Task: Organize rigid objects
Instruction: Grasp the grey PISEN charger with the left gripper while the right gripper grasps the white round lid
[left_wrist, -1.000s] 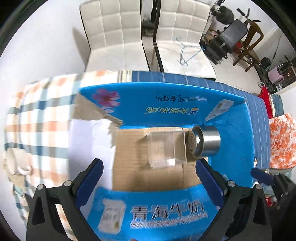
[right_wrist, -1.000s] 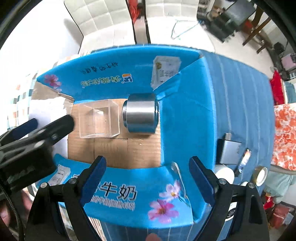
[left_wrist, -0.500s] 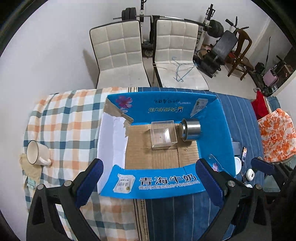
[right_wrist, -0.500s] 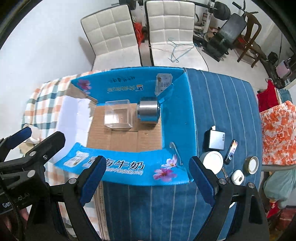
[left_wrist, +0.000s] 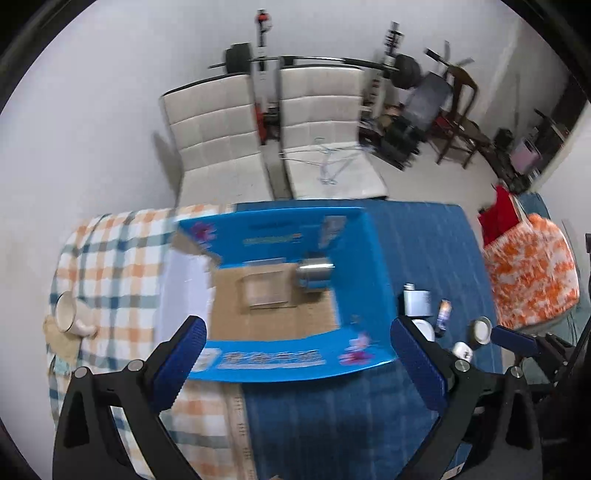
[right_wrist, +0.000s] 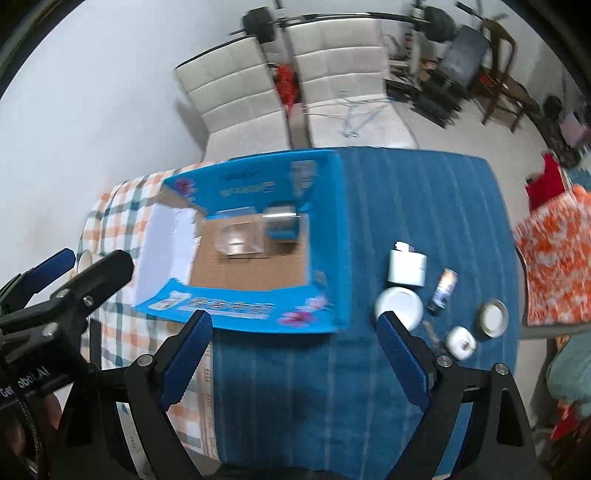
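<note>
An open blue cardboard box (left_wrist: 369, 266) (right_wrist: 328, 236) lies on the table. Inside it are a clear plastic box (left_wrist: 264, 291) (right_wrist: 240, 236) and a metal cylinder (left_wrist: 314, 277) (right_wrist: 282, 223) on its side. On the blue cloth right of the box lie a white jar (right_wrist: 406, 267), a white lid (right_wrist: 399, 304), a small bottle (right_wrist: 443, 290), a tape roll (right_wrist: 493, 317) and a small white round object (right_wrist: 460, 341). My left gripper (left_wrist: 293, 356) and right gripper (right_wrist: 295, 349) are both open and empty, held high above the table's near side.
A white mug (left_wrist: 68, 314) stands on the checked cloth at the left. Two white chairs (left_wrist: 266, 140) stand behind the table. Gym gear and dark chairs (left_wrist: 424, 107) fill the far right. An orange patterned cloth (left_wrist: 532, 273) lies at the right.
Both grippers have pulled up and back from the box, so much more of the table and room shows. Both stay open. The objects in the box have not moved.
</note>
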